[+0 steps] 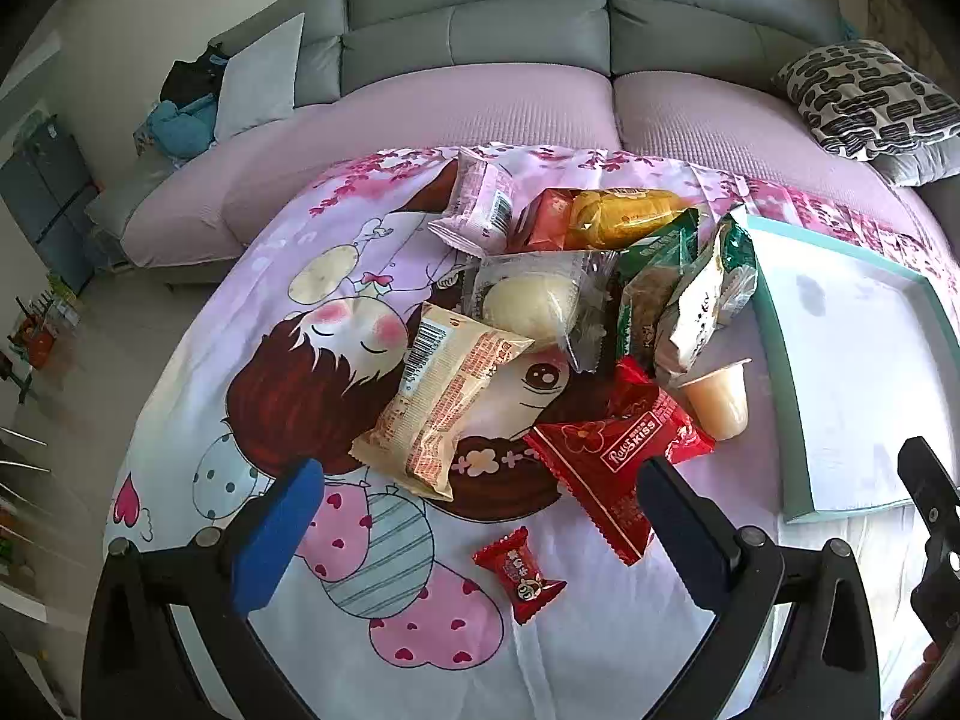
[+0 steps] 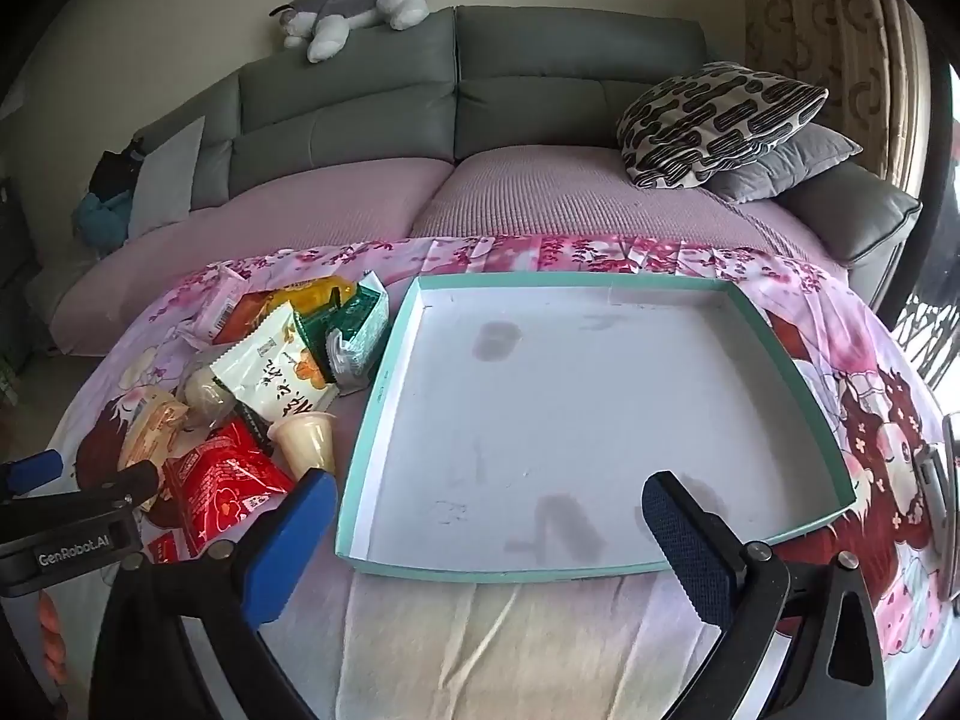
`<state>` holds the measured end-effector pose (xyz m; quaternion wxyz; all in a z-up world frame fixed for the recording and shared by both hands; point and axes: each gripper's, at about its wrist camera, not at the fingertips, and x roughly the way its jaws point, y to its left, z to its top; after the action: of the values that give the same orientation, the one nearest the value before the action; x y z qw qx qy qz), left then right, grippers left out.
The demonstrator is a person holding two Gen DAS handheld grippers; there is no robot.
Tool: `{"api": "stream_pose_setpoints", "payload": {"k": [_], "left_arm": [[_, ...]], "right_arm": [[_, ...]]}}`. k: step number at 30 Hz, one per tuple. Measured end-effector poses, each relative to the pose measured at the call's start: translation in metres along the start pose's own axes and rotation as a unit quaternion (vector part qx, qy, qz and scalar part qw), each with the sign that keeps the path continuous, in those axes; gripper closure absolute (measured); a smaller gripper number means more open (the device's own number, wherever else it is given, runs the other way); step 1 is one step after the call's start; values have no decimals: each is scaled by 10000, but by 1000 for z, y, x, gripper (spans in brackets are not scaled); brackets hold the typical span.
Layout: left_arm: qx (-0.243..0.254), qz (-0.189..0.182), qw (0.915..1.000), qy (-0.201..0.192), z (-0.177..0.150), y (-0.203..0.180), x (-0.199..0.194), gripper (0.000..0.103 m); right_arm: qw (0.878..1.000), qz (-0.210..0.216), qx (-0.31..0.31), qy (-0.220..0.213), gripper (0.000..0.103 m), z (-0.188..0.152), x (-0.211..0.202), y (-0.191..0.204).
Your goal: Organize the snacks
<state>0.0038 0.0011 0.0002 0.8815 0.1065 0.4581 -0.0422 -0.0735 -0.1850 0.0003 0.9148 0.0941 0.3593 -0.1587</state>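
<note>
A heap of wrapped snacks lies on a cartoon-print cloth: a beige packet, a red Kiss packet, a small red candy, a jelly cup, a white bun and green packets. A shallow teal-rimmed tray with a white floor lies right of the heap and holds nothing. My left gripper is open, hovering just in front of the heap over the candy. My right gripper is open over the tray's near edge. The heap also shows in the right wrist view.
A grey sofa with a pink seat cover stands behind the table. Patterned cushions sit on its right, a plush dog on its back. The left gripper's body is at the tray's left.
</note>
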Motion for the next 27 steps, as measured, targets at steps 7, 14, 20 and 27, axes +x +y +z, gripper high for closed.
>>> {"api": "stream_pose_setpoints", "payload": {"k": [7, 14, 20, 27], "left_arm": [[-40, -82, 10000, 27, -1, 1, 1, 0], [-75, -103, 9999, 48, -1, 2, 1, 0], [-82, -109, 9999, 51, -1, 2, 2, 0], [-119, -226, 9996, 85, -2, 3, 2, 0]], "right_arm": [[10000, 24, 24, 11, 0, -1, 0, -1], [9999, 29, 111, 72, 0, -1, 2, -4], [9999, 65, 49, 111, 0, -2, 4, -1], [9999, 37, 32, 117, 0, -2, 3, -2]]}}
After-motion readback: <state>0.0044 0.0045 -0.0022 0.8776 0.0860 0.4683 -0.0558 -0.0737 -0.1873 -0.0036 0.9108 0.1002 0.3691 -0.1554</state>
